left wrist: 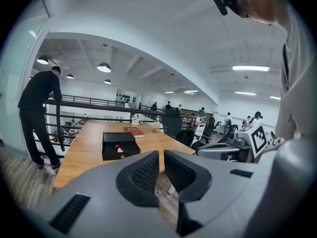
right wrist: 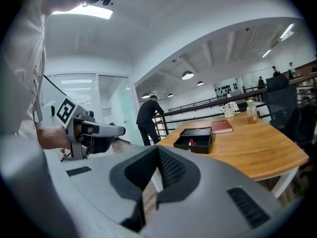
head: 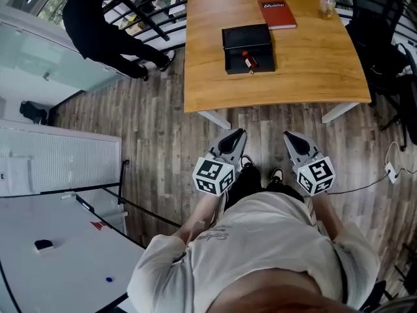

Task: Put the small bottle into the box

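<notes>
The black box [head: 247,39] lies open on the wooden table [head: 293,77], and the small bottle [head: 248,59], red-topped, lies inside it. The same box [left wrist: 119,144] and bottle [left wrist: 118,148] show far ahead in the left gripper view; the right gripper view also has the box [right wrist: 196,138] and bottle [right wrist: 191,143]. My left gripper [head: 233,142] and right gripper [head: 294,142] hang side by side over the floor, short of the table's near edge. The left gripper [left wrist: 161,152] has its jaws together with nothing between them. My right gripper [right wrist: 158,148] is shut and empty too.
A red book [head: 277,13] and a yellow-capped drink bottle [head: 327,5] sit at the table's far side. A person in black [head: 98,25] leans on a railing [head: 153,8] left of the table. Office chairs [head: 384,57] stand at the right.
</notes>
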Demonstrator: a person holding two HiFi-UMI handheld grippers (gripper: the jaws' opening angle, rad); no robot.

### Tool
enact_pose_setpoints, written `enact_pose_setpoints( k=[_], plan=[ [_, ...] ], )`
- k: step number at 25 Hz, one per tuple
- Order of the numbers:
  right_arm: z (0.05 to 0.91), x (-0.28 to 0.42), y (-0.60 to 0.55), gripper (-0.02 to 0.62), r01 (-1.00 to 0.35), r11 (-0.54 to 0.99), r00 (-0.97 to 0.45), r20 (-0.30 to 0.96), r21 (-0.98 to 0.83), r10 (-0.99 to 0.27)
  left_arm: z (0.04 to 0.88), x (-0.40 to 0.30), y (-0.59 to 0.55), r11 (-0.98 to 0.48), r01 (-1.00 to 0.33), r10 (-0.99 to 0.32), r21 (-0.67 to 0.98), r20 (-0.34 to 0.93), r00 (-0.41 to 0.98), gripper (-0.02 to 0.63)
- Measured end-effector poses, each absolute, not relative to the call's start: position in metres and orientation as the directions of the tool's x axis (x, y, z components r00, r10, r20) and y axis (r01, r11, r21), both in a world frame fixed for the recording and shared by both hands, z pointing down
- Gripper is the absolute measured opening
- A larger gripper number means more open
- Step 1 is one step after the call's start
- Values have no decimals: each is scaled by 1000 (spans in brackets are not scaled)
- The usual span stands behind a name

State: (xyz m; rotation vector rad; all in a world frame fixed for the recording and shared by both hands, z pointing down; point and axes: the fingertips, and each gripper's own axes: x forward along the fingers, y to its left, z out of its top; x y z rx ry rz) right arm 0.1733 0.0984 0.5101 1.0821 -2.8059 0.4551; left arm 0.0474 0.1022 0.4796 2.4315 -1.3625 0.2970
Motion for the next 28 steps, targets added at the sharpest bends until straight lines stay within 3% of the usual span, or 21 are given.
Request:
enact_pose_setpoints(
  k=[15, 28],
  plan=[
    [442, 47, -7, -6, -609, 782, -792, 154, -135, -591, 460, -51, 2, -458, -857, -829, 237, 235, 508, 41],
    [469, 46, -59, -6, -709, 695, -698, 259, -123, -667, 500, -106, -56, -422, -851, -816, 311, 279, 507, 41]
  ],
)
